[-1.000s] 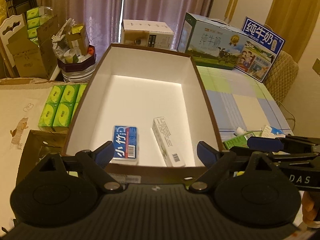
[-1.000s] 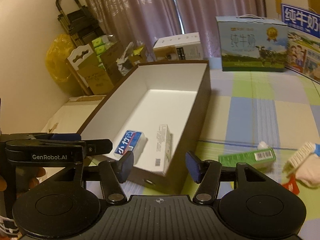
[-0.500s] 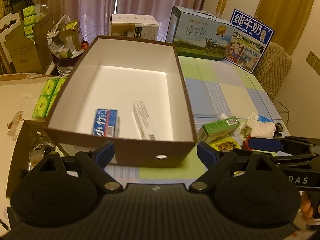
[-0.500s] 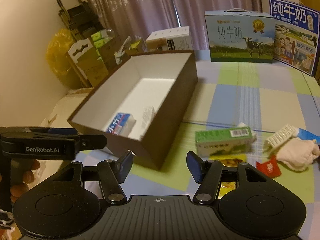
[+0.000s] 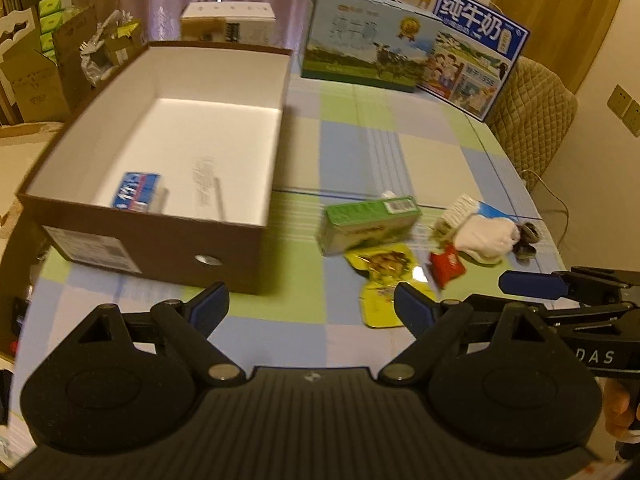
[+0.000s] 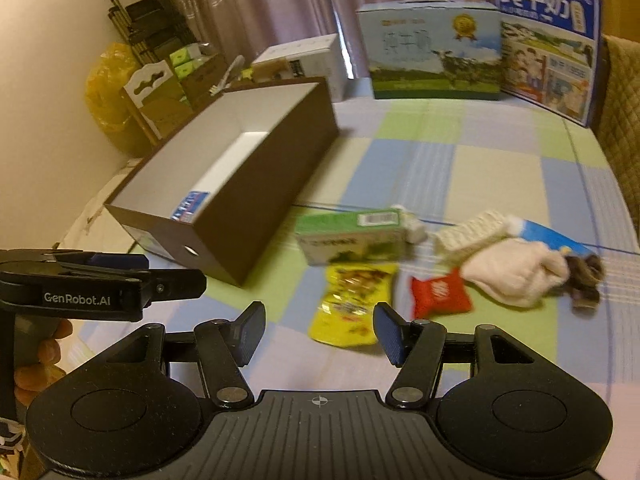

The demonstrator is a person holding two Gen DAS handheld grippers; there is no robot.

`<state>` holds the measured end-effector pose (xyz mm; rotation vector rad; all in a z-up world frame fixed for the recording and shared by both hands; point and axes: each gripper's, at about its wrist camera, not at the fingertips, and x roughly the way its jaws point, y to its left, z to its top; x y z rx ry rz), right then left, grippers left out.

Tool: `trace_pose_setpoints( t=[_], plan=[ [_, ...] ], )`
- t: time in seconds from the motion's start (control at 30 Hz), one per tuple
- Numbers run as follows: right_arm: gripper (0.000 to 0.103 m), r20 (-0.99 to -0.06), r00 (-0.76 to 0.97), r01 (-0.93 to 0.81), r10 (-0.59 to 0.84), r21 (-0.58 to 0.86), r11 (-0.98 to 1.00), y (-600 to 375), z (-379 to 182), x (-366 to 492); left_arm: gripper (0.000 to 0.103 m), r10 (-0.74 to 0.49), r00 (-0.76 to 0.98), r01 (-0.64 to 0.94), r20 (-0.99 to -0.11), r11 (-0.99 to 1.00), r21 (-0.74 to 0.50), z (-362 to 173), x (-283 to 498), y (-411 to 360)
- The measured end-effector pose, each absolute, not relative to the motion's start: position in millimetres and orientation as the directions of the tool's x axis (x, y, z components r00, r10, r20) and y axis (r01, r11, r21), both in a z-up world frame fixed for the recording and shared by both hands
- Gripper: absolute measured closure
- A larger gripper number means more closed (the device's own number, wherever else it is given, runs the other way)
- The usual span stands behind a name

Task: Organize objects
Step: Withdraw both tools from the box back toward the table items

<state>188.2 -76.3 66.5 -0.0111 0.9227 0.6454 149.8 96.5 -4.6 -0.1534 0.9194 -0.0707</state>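
A brown box (image 5: 160,236) with a white inside sits on the table's left; it holds a blue pack (image 5: 136,196) and a white carton (image 5: 206,190). To its right lie a green carton (image 5: 368,224), a yellow pouch (image 5: 380,276), a red packet (image 5: 446,266) and a white sock (image 5: 486,236). My left gripper (image 5: 310,306) is open and empty, near the box's front right corner. My right gripper (image 6: 318,330) is open and empty, just before the yellow pouch (image 6: 352,306), with the green carton (image 6: 352,238) and red packet (image 6: 438,294) beyond.
Two milk cases (image 5: 372,56) and a white carton box (image 5: 228,24) stand at the table's far edge. Cardboard boxes with green packs (image 5: 36,60) stand far left. A padded chair (image 5: 532,112) is at the right. The checked tablecloth (image 5: 360,148) stretches between.
Both grippers have pulled back from the box and swung right. The loose items on the cloth have come into view ahead of them. Both stay open and empty.
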Motion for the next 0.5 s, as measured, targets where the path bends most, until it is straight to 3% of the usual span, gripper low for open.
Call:
trace_pose_setpoints(
  t=[0.5],
  plan=[
    [0.046,-0.770,0.440,-0.428,0.462,0.273,0.862,-150,51,205,0.016,-0.155,0.552,0.037,-0.820,0.986,-0.161,-29,162,19]
  ],
)
